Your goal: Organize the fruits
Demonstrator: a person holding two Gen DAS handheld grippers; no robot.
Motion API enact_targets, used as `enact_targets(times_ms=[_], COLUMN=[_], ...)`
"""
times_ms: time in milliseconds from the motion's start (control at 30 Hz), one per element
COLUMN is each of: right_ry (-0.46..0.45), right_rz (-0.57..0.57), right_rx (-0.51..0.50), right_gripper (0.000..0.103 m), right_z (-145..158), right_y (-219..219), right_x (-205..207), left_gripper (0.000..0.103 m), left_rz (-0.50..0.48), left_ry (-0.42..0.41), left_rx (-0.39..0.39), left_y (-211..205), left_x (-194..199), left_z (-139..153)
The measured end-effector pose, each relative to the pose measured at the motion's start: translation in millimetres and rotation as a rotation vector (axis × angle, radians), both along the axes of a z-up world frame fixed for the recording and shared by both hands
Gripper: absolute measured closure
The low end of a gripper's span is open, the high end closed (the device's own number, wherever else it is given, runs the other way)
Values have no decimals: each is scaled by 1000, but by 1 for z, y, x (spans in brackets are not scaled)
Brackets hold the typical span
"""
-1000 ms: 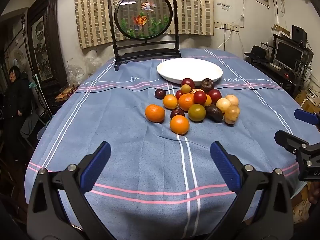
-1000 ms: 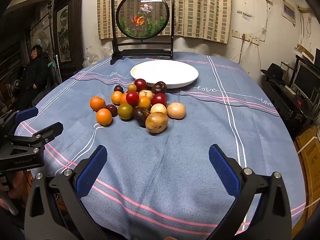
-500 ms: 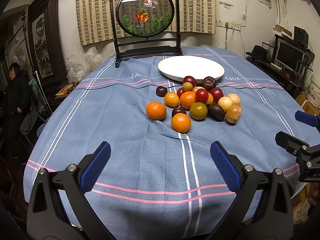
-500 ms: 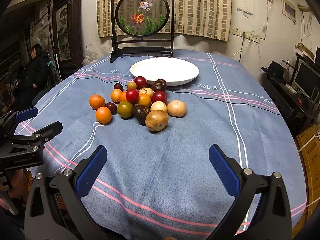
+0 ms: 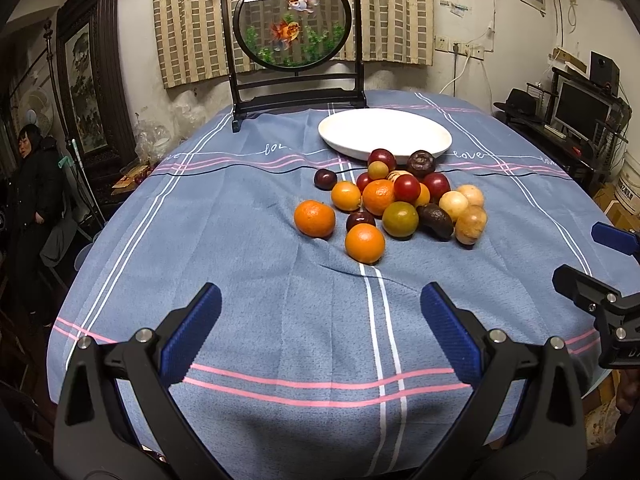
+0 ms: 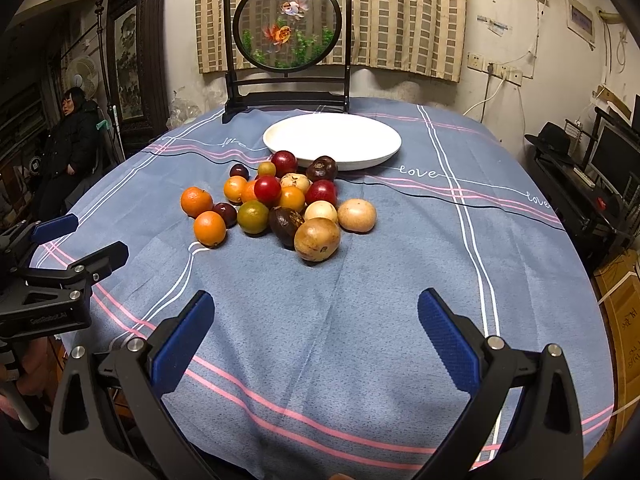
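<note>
Left wrist view: we see the left gripper with jaws spread wide and holding nothing, low over the blue tablecloth, while the fruit pile sits ahead, mid-table, just in front of the bare white plate, and the right gripper shows at the right edge. Right wrist view: the right gripper is likewise wide apart and holding nothing, fruit pile ahead and slightly left, touching the plate rim, left gripper at the left edge, 1 seated person by the wall.
</note>
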State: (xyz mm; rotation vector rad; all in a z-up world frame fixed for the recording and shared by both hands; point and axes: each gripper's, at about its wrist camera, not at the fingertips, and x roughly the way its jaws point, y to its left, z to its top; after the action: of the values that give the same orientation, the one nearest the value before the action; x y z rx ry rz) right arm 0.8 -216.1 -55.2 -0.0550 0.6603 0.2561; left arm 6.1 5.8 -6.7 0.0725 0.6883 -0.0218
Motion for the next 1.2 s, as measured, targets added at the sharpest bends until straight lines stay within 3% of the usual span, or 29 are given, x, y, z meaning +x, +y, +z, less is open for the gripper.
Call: enact_targets(times_ms=[1200], right_ry=[17], right_rz=[0], right_rx=[0], right_gripper=[1], right_z=[-6], right_y=[1], right_x=[6], left_gripper=[2], left_rz=[-16], left_ry=[23], left_rx=[-3], left_y=[-4], left_x=[4], left_z=[-4])
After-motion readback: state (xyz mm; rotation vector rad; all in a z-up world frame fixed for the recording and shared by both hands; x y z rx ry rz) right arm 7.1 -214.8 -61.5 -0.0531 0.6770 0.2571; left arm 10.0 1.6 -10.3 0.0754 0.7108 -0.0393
